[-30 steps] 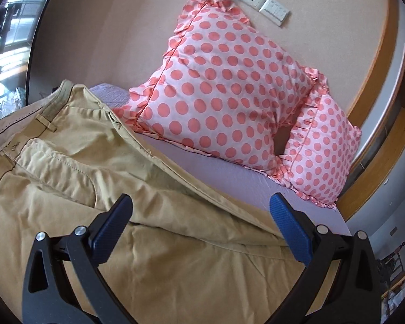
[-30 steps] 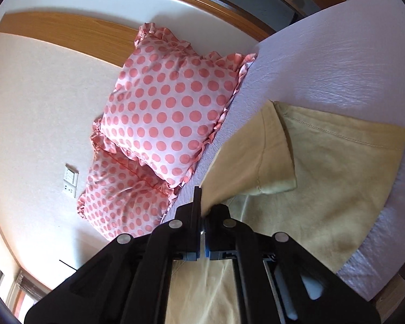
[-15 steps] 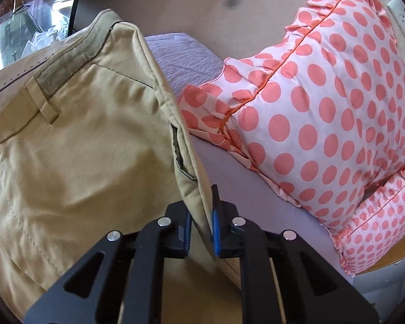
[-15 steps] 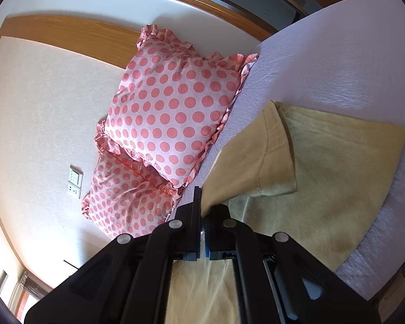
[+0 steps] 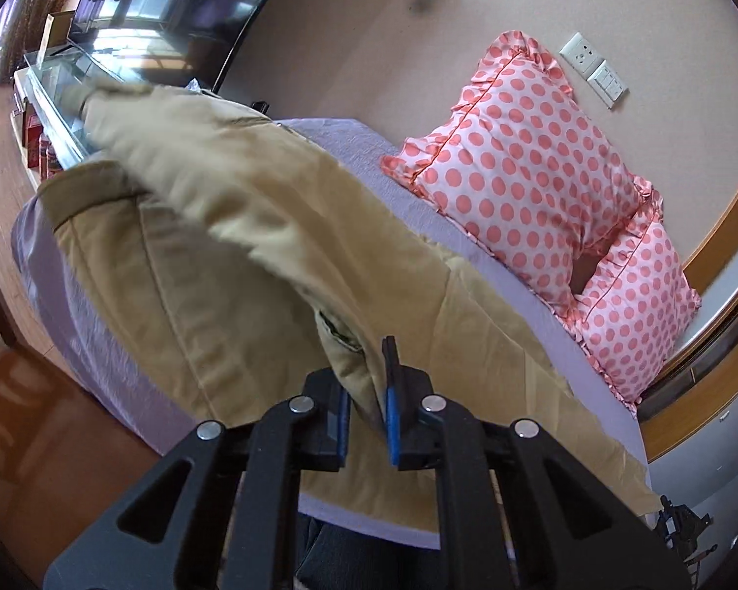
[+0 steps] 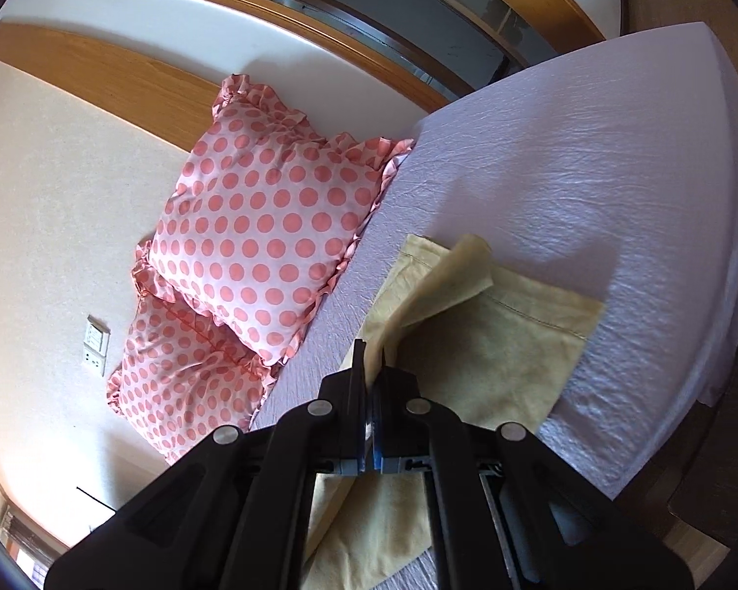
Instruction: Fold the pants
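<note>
Pants (image 5: 251, 226) of tan cloth lie spread on the lavender bed (image 6: 590, 157), running along its near edge, with part of them raised off the sheet. Your left gripper (image 5: 366, 393) has its fingers clamped on a fold of the pants near a pocket opening, and the lifted cloth drapes away from it toward the bed's far left corner, blurred at its end. Your right gripper (image 6: 369, 373) has its fingers pressed together on a thin edge of the pants at the leg end; one hem corner (image 6: 462, 270) rises from that grip and curls over the flat leg beneath it. Two pink polka-dot pillows (image 5: 526, 167) stand at the head of the bed, leaning on the wall. A wall socket plate (image 5: 595, 69) sits just above them.
</note>
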`<state>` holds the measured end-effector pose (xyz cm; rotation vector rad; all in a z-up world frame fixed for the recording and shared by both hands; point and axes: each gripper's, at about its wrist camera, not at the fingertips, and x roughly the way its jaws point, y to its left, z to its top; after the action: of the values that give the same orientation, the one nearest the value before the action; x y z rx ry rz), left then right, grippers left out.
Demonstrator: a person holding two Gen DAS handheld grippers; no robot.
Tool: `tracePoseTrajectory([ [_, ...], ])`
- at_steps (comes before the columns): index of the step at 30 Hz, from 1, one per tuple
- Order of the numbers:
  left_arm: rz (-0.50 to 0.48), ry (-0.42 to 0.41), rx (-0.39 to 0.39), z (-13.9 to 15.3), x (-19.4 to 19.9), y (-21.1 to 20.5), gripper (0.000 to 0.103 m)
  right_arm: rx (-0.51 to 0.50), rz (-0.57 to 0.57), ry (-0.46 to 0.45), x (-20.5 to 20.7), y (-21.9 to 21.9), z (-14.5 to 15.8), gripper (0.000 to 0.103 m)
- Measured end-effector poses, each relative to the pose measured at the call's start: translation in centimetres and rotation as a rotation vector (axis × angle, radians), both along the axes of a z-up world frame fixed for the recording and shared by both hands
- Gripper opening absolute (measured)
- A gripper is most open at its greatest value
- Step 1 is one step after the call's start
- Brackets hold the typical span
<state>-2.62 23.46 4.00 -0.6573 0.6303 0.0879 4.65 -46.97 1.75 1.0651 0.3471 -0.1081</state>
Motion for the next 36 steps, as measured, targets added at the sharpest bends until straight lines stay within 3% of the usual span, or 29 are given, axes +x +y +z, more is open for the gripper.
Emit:
tracePoseTrajectory([
  [4, 0.007, 0.010, -0.059, -1.9, -1.1, 0.7, 0.011, -0.003, -0.011, 0.037, -0.6, -0.2, -0.6, 0.002],
  [9, -0.007, 0.000, -0.055, -2.2, -1.4, 0.6, 0.013, 0.002, -0.036, 0.100, -1.5, -0.1, -1.5, 0.002],
  [11, -0.012, 0.001, -0.061, -2.3, -1.7, 0.9, 0.021, -0.011, -0.057, 0.145, -2.0, 0.1, -1.5, 0.006],
  [12, -0.013, -0.009, -0.064, -2.3, -2.0, 1.0, 0.022, -0.022, -0.083, 0.168, -2.4, 0.1, -1.4, 0.018],
  [13, -0.012, -0.020, -0.062, -2.2, -2.3, 1.1, 0.027, -0.038, -0.114, 0.179, -2.9, 0.1, -1.2, 0.041],
  [15, 0.001, -0.050, -0.058, -1.9, -3.3, 1.5, 0.036, -0.083, -0.171, 0.172, -3.8, 0.0, -0.6, 0.060],
  [16, 0.009, -0.069, -0.059, -1.8, -3.8, 1.8, 0.044, -0.105, -0.187, 0.187, -4.0, 0.0, -0.4, 0.060],
  [20, 0.041, -0.089, -0.082, -2.4, -5.2, 2.7, 0.048, -0.134, -0.181, 0.191, -3.6, 0.1, -0.6, 0.059],
  [22, 0.048, -0.084, -0.110, -3.1, -5.4, 3.1, 0.048, -0.114, -0.134, 0.179, -2.8, 0.4, -1.1, 0.046],
  [24, 0.047, -0.080, -0.140, -3.8, -5.6, 3.4, 0.048, -0.144, -0.121, 0.171, -2.2, 1.0, -1.0, 0.041],
  [27, 0.032, -0.093, -0.170, -4.4, -5.7, 3.5, 0.048, -0.158, -0.092, 0.159, -1.4, 1.6, -1.8, 0.011],
  [28, 0.025, -0.101, -0.177, -4.5, -5.7, 3.5, 0.048, -0.188, -0.100, 0.156, -1.5, 1.9, -1.6, 0.011],
  [29, 0.019, -0.110, -0.184, -4.6, -5.8, 3.6, 0.049, -0.211, -0.084, 0.122, -1.5, 2.2, -1.3, 0.005],
  [33, -0.002, -0.152, -0.190, -4.3, -6.0, 3.4, 0.052, -0.335, 0.003, -0.026, -0.1, 6.0, 3.1, 0.005],
  [36, -0.012, -0.175, -0.180, -4.1, -6.4, 2.9, 0.057, -0.407, 0.182, -0.176, 2.1, 12.1, 7.3, 0.005],
])
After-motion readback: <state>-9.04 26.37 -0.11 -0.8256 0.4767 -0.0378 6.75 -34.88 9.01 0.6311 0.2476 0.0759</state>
